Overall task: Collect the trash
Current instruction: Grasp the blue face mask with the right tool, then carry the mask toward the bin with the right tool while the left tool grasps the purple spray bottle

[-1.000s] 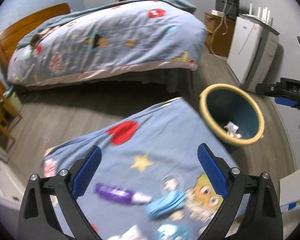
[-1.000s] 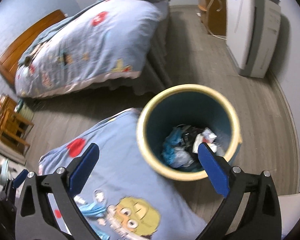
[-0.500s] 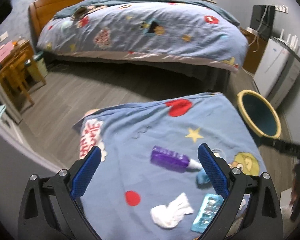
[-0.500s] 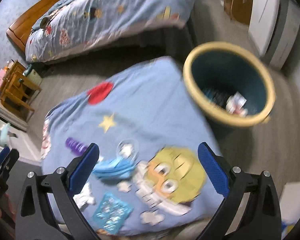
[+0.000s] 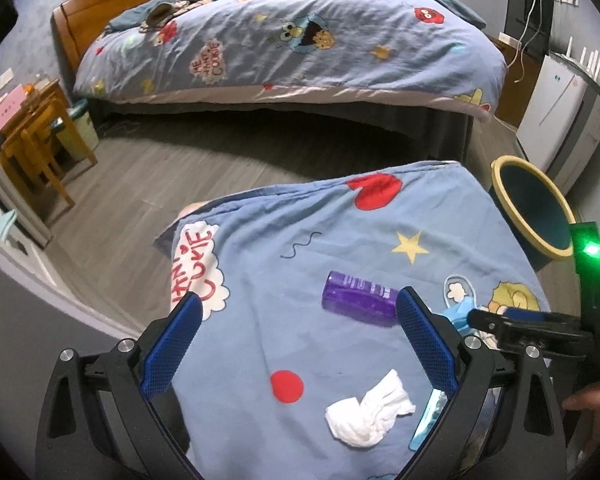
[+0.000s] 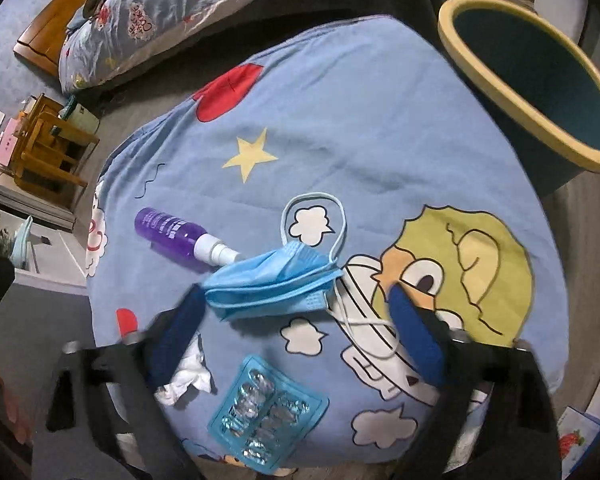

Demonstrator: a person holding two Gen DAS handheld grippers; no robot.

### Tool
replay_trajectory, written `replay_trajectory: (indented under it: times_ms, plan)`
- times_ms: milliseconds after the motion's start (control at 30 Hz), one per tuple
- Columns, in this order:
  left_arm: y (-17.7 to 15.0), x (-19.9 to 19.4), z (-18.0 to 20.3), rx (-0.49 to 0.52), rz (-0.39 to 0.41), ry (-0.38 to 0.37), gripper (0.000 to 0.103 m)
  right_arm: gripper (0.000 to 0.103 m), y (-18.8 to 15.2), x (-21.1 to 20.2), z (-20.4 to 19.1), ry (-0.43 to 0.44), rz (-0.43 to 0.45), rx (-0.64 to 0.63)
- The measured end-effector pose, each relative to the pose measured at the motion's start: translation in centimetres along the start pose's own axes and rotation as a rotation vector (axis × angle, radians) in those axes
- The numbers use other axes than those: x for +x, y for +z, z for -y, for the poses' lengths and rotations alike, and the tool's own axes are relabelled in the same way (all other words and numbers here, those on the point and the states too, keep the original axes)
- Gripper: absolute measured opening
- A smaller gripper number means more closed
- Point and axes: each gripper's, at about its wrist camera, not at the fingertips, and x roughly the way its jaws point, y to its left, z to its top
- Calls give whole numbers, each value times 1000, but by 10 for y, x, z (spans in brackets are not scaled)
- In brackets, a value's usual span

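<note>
On a blue cartoon bedsheet [image 6: 360,112] lie a blue face mask [image 6: 276,282], a purple spray bottle [image 6: 172,234], a crumpled white tissue [image 6: 186,378] and a blue blister pack [image 6: 266,402]. My right gripper [image 6: 296,320] is open, its fingers on either side of the mask, just above it. My left gripper [image 5: 296,334] is open and empty over the sheet, the bottle [image 5: 358,298] and tissue [image 5: 368,410] between its fingers. The yellow-rimmed bin [image 6: 540,76] stands at the right, also in the left wrist view [image 5: 536,212].
A big bed [image 5: 292,40] with the same cartoon cover stands across a strip of wooden floor [image 5: 148,176]. A wooden chair and desk [image 5: 32,136] are at the left, a white appliance [image 5: 560,112] at the right wall.
My right gripper swung from above the bin back over the sheet and came down around the face mask. My left gripper panned left, then drew nearer the bottle and tissue.
</note>
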Motion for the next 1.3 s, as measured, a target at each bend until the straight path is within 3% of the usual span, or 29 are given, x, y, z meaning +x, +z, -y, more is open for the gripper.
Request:
replay_trajectory:
  times_ms: [67,167,233,567,900,1033,1300]
  plan:
    - [0,1,-1,-6,-1,-3,96,63,1,9,2,21,-28,14]
    - [1,2,0,-6,-1,-5,96,41,0,20,2,42,-62,20]
    - [1,3,2,-1,-3,2,96,10,-1,24,2,50,-75,12]
    - [4,11,11,17,-9,20,96,4,9,-16,-5,76,-20,-26]
    - [7,24,28,5,-32,-6,96,4,64,-119,-3,-14,153,-182]
    - [4,38,37,10,-62,6,96,4,71,-126,20,-32,198,-169]
    - [-1,79,52,-73,-140,32,96,0,82,-108,35,3,165,-140]
